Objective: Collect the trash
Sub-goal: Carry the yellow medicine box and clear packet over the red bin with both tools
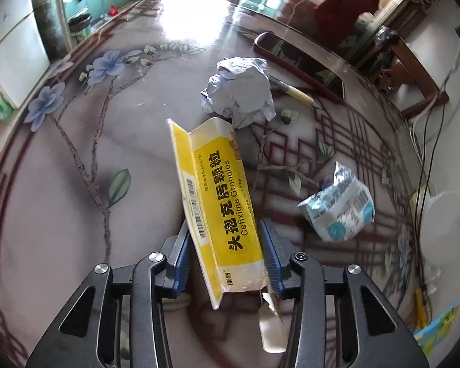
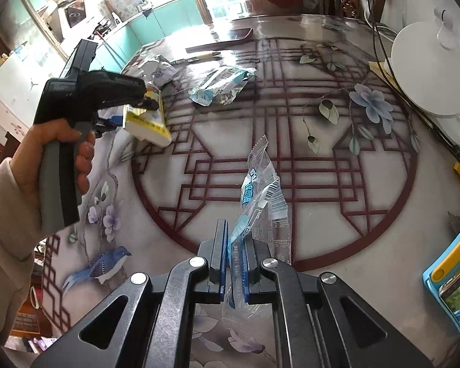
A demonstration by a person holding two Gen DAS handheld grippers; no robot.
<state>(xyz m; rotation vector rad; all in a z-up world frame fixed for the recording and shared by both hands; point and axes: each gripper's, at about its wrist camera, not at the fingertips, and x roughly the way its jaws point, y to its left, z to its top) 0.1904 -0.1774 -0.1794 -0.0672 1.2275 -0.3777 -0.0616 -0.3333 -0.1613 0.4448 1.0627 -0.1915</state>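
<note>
Tabletop, box (image 1: 220,208) between left tongs (image 1: 224,263)

Left gripper (image 1: 227,260) pointed steeply down, blue pads pressed on both sides of the yellow box (image 1: 220,202). Left hand (image 2: 55,168) wrapped round its grey handle, beige sleeve at the wrist. Right gripper (image 2: 233,263) tilted down, pinched tight on a clear wrapper (image 2: 260,190).

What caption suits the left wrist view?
Left gripper closed on yellow medicine box; crumpled paper and foil wrapper on table.
</note>
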